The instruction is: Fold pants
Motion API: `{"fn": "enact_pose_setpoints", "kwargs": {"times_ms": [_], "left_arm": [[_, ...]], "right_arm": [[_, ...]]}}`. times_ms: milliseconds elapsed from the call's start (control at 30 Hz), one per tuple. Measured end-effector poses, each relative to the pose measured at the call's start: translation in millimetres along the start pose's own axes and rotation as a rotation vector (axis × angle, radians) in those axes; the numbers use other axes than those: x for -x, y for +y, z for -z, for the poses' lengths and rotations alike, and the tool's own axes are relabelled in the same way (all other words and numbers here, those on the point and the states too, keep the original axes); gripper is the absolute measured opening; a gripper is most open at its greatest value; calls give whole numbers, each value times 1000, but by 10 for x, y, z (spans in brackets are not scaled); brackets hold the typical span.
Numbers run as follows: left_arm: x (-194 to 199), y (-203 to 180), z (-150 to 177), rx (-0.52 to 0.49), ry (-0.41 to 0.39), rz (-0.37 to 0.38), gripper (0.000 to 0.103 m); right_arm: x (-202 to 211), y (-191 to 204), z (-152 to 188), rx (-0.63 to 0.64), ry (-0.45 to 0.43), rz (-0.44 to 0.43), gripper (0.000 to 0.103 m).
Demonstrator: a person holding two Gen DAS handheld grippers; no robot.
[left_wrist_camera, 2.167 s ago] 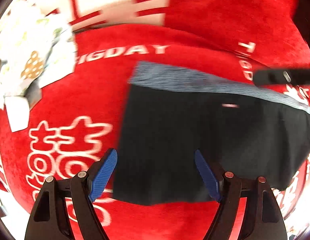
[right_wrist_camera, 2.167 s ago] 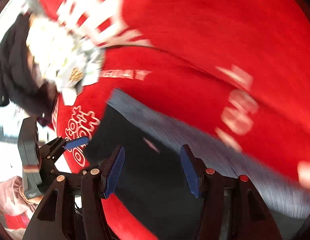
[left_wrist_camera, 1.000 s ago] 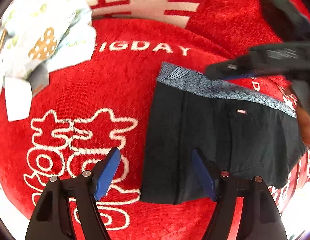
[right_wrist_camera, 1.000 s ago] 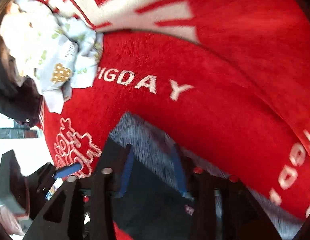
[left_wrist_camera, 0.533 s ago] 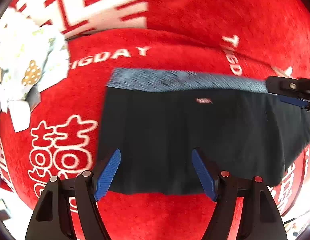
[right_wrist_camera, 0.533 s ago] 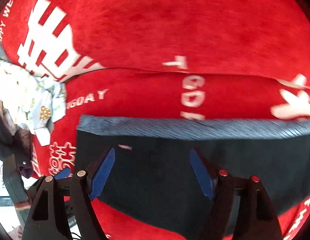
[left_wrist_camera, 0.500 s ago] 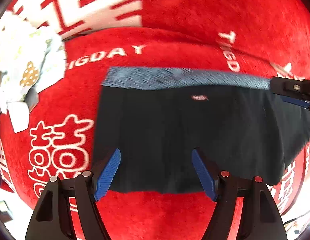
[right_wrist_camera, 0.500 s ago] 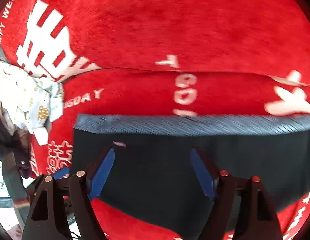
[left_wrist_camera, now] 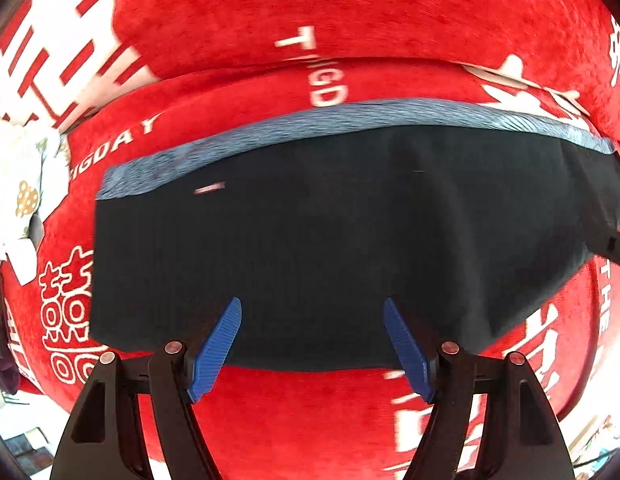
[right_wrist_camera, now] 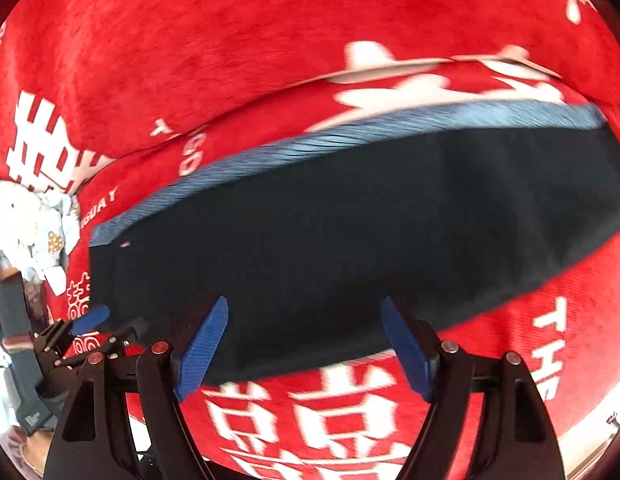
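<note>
The black pants (left_wrist_camera: pixel 330 240) with a blue-grey waistband (left_wrist_camera: pixel 350 118) lie flat on a red blanket (left_wrist_camera: pixel 350 12); they also show in the right wrist view (right_wrist_camera: pixel 350 216). My left gripper (left_wrist_camera: pixel 312 346) is open and empty, over the pants' near edge. My right gripper (right_wrist_camera: pixel 304 344) is open and empty, over the near edge too. The left gripper's blue fingertip (right_wrist_camera: pixel 90 318) shows at the lower left of the right wrist view. A part of the right gripper (left_wrist_camera: pixel 614 246) shows at the right edge of the left wrist view.
The red blanket (right_wrist_camera: pixel 270 40) carries white lettering and rises in a fold behind the waistband. A crumpled white patterned cloth (left_wrist_camera: pixel 18 184) lies at the left, also seen in the right wrist view (right_wrist_camera: pixel 34 220). The blanket's near edge runs below the grippers.
Both grippers have moved to the right along the pants, so more of the right side shows. Both stay open. The pants lie as before.
</note>
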State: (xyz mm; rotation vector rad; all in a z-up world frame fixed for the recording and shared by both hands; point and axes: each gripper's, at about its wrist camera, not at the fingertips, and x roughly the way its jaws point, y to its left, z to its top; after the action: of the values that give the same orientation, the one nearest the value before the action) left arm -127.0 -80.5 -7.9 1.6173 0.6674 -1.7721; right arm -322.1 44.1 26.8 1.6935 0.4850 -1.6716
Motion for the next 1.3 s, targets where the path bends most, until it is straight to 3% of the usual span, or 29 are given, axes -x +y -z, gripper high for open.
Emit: {"fn": "enact_pose_setpoints", "kwargs": {"times_ms": [300, 667, 900, 1000, 1167, 1300], "left_arm": [[28, -845, -124, 0, 51, 9, 75], [-29, -1438, -279, 12, 80, -7, 75], [-246, -1613, -322, 4, 76, -45, 75], [-352, -1573, -288, 50, 65, -62, 88], [-360, -1522, -262, 75, 50, -42, 89], [-348, -1579, -262, 44, 44, -63, 89]], "right_arm": [[196, -982, 62, -88, -3, -17, 82], [294, -1762, 10, -137, -2, -28, 82], [277, -2127, 13, -190, -6, -25, 82], [287, -2337, 16, -234, -8, -26, 82], [433, -2899, -13, -402, -91, -6, 82], [461, -3302, -74, -562, -161, -64, 82]]}}
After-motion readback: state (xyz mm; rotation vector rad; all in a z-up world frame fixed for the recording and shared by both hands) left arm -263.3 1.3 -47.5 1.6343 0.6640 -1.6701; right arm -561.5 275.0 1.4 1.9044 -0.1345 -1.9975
